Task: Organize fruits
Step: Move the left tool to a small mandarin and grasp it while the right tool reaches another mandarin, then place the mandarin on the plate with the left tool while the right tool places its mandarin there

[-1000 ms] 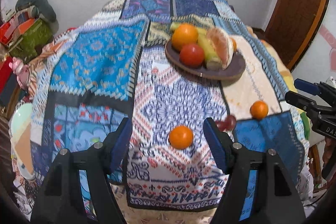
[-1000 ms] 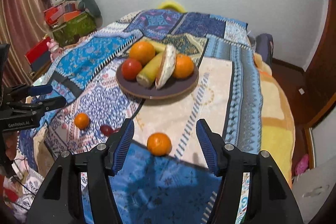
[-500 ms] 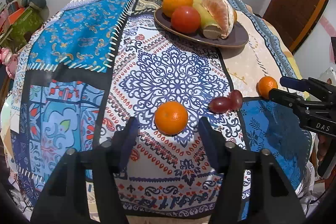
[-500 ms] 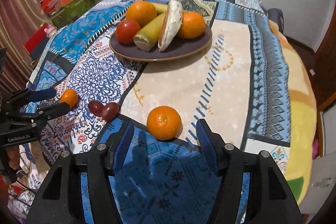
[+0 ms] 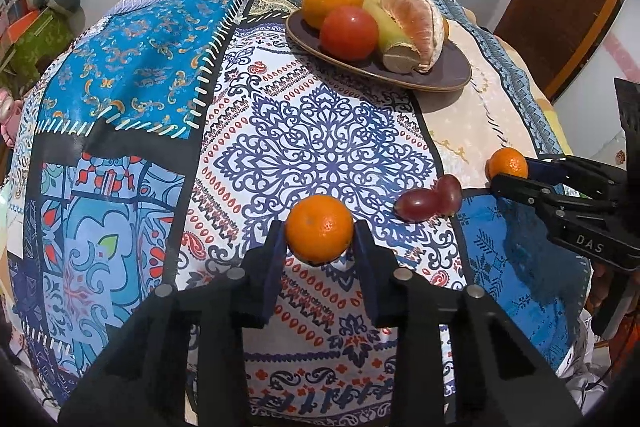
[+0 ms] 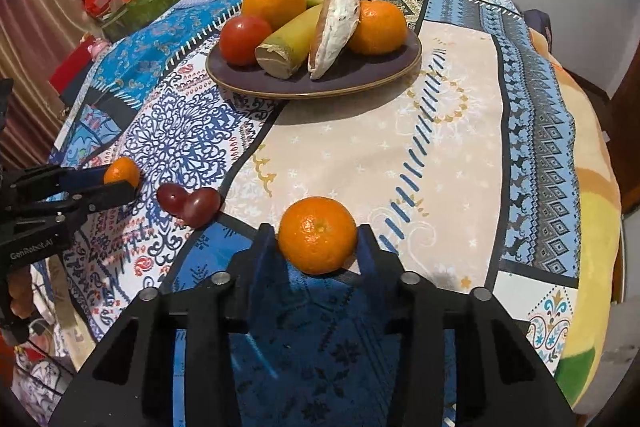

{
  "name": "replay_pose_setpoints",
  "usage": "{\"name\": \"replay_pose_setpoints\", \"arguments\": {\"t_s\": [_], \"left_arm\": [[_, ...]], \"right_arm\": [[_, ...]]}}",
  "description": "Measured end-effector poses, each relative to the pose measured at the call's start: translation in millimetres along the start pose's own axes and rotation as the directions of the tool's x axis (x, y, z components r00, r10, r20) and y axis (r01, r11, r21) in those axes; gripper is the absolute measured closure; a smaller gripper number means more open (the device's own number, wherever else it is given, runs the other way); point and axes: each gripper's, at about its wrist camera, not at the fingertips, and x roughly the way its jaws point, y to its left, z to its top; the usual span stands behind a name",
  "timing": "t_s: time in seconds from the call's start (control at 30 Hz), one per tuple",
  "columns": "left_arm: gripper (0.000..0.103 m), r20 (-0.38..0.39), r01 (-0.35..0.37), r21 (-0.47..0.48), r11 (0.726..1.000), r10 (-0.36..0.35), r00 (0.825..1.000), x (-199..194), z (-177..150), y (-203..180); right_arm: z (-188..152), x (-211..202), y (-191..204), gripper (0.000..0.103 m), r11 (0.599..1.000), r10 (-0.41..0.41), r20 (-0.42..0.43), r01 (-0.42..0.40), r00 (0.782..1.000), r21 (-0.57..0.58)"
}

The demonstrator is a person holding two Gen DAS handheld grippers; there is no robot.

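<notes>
Both grippers have come down onto the patchwork cloth (image 5: 328, 131) since the earlier views, and their jaws have just been closing, each with a loose mandarin between them. We see the left gripper (image 5: 319, 241) with its blue pads against the sides of the left mandarin (image 5: 319, 235), and the right gripper (image 6: 317, 241) likewise clamped on the right mandarin (image 6: 317, 235). Neither pair of fingers is fully together; each stands only as far apart as its fruit is wide. Both mandarins appear to rest on the cloth at its near edge, well apart from the plate (image 6: 352, 77), which sits further back and already carries two oranges, a tomato, a banana and a peeled citrus segment.

We judge the step in hand to be securing both grasps before lifting. To do it well, we would keep the pads level across the widest part of each round fruit, press only enough to stop it rolling out, and lift straight up before carrying it toward the plate. Two red grapes (image 5: 430, 198) lie between the grippers and should be left undisturbed during the lift.
</notes>
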Motion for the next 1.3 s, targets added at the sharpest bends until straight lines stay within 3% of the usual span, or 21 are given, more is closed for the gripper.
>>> {"name": "replay_pose_setpoints", "arguments": {"t_s": [0.23, 0.7, 0.93, 1.3], "left_arm": [[0.069, 0.052, 0.007, -0.003, 1.000, -0.007, 0.999, -14.8, 13.8, -1.1], [0.069, 0.136, 0.032, 0.051, 0.998, -0.038, 0.990, -24.8, 62.1, -26.6], [0.069, 0.154, 0.051, 0.060, 0.997, -0.060, 0.986, -17.5, 81.6, -33.2], [0.069, 0.145, 0.071, 0.072, 0.995, -0.081, 0.986, 5.4, 99.9, -38.3]], "right_arm": [[4.2, -8.7, -2.6, 0.068, 1.000, 0.016, 0.023, -0.015, 1.000, -0.005], [39.3, -35.6, -8.6, 0.068, 1.000, -0.016, 0.147, 0.018, 0.989, -0.014], [58.0, -36.7, -16.9, 0.068, 0.999, -0.032, 0.189, 0.033, 0.981, 0.000], [76.3, -15.5, -28.1, 0.068, 1.000, -0.030, 0.187, 0.029, 0.982, 0.010]]}}
